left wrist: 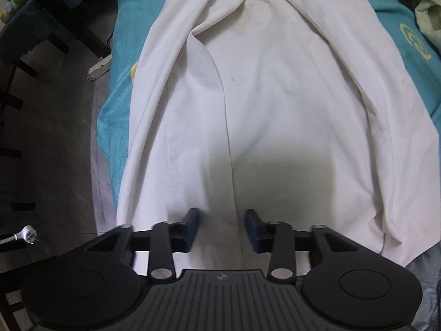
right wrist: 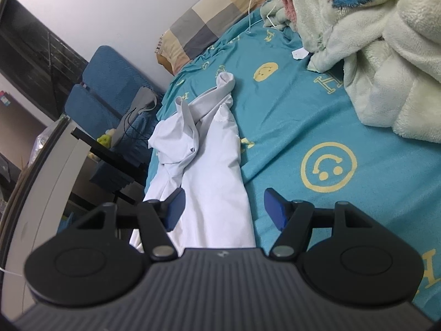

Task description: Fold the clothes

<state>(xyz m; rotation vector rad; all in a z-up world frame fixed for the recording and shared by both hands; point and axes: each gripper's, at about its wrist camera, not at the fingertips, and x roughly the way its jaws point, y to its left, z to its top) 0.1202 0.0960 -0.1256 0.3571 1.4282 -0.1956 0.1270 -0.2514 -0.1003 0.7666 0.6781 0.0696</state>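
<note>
Your left gripper (left wrist: 222,227) points down over the white garment (left wrist: 275,104), its blue pads (left wrist: 193,224) standing apart with only flat cloth showing in the gap; nothing is pinched. Your right gripper (right wrist: 223,211) has its jaws spread wide, the left pad over the near end of the garment, the right pad over bare bedsheet (right wrist: 344,115), gripping nothing.

Nearest on the left, the floor (left wrist: 63,138) runs along the bed edge, with a white plug (left wrist: 27,233) lying on it. Further along that side stand dark furniture legs (left wrist: 69,22) and a blue chair (right wrist: 107,82) with grey cloth draped on it.

The garment lies lengthwise along the left edge of the teal, smiley-printed sheet. Both long sides look folded inward, and the far end is bunched and twisted, a sleeve reaching up the bed.

To the right, well apart from it, a pale fleece blanket (right wrist: 372,55) is heaped. Furthest off, a checked pillow (right wrist: 209,24) rests against the wall beside a white cable (right wrist: 253,5).
</note>
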